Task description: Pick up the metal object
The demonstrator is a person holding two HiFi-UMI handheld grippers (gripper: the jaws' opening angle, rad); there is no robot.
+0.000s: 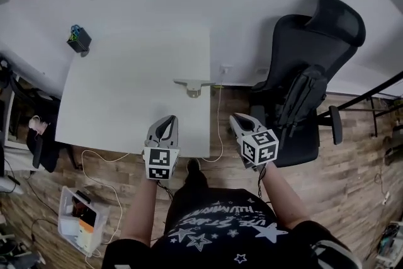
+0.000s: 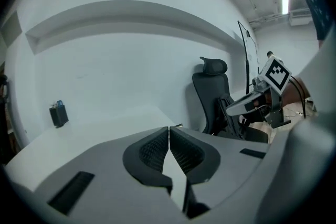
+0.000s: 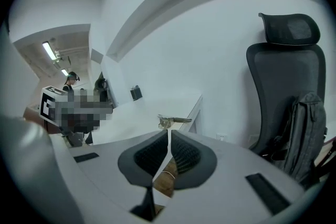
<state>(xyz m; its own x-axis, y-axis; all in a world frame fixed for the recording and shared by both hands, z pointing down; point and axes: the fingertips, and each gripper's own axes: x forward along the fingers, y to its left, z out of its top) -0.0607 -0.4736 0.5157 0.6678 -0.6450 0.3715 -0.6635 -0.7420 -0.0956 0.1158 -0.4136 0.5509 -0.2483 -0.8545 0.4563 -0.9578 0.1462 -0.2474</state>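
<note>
The metal object [image 1: 193,86] is a small T-shaped fitting lying near the right edge of the white table [image 1: 119,104]. It also shows past my right jaws as the metal object [image 3: 169,121]. My left gripper [image 1: 167,122] hovers over the table's near edge, jaws shut with nothing between them. My right gripper [image 1: 237,119] hangs just off the table's near right corner, above the floor, also shut and empty. Both stand well short of the fitting. In the left gripper view the left gripper [image 2: 169,129] points across the bare tabletop.
A small black holder [image 1: 79,40] with blue things stands at the table's far left corner. A black office chair [image 1: 302,91] with a backpack is close on the right. A white cable [image 1: 218,126] hangs off the table's right edge. A plastic bin [image 1: 80,218] lies on the floor at left.
</note>
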